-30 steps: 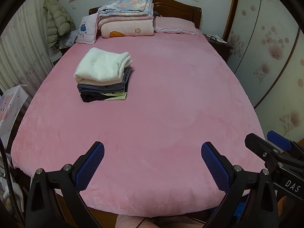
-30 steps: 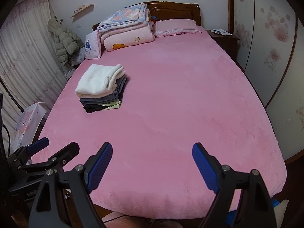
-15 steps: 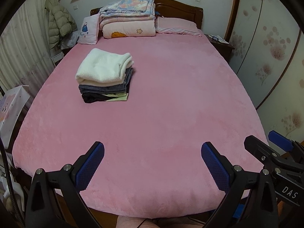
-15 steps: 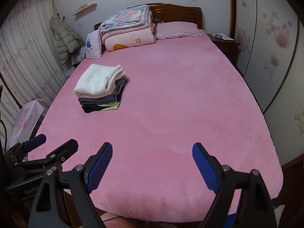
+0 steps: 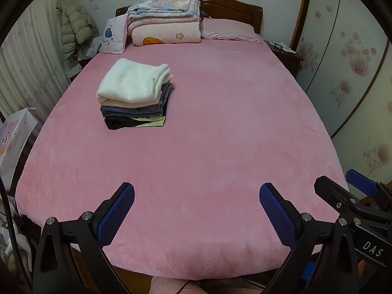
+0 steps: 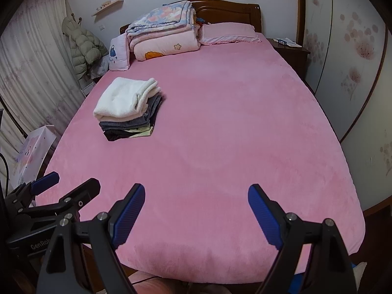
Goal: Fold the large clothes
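Note:
A stack of folded clothes [image 5: 133, 93] lies on the pink bed [image 5: 208, 147], left of centre; a white fleece piece is on top, with grey, black and pale yellow pieces under it. It also shows in the right wrist view [image 6: 127, 107]. My left gripper [image 5: 197, 191] is open and empty above the bed's foot edge. My right gripper [image 6: 196, 192] is open and empty beside it, also at the foot edge. Each gripper shows at the edge of the other's view: the right one [image 5: 343, 193], the left one [image 6: 68, 186].
Folded quilts [image 5: 164, 22] and a pink pillow [image 5: 227, 30] lie at the wooden headboard. A nightstand [image 5: 284, 54] stands at the right, a wardrobe wall [image 5: 355, 61] beyond it. A hanging puffer coat [image 5: 76, 29], curtains and a gift bag [image 5: 14, 142] are at the left.
Both grippers have drawn back and risen slightly, so the bed looks a little farther away. The jaws stay open and the stack has not moved.

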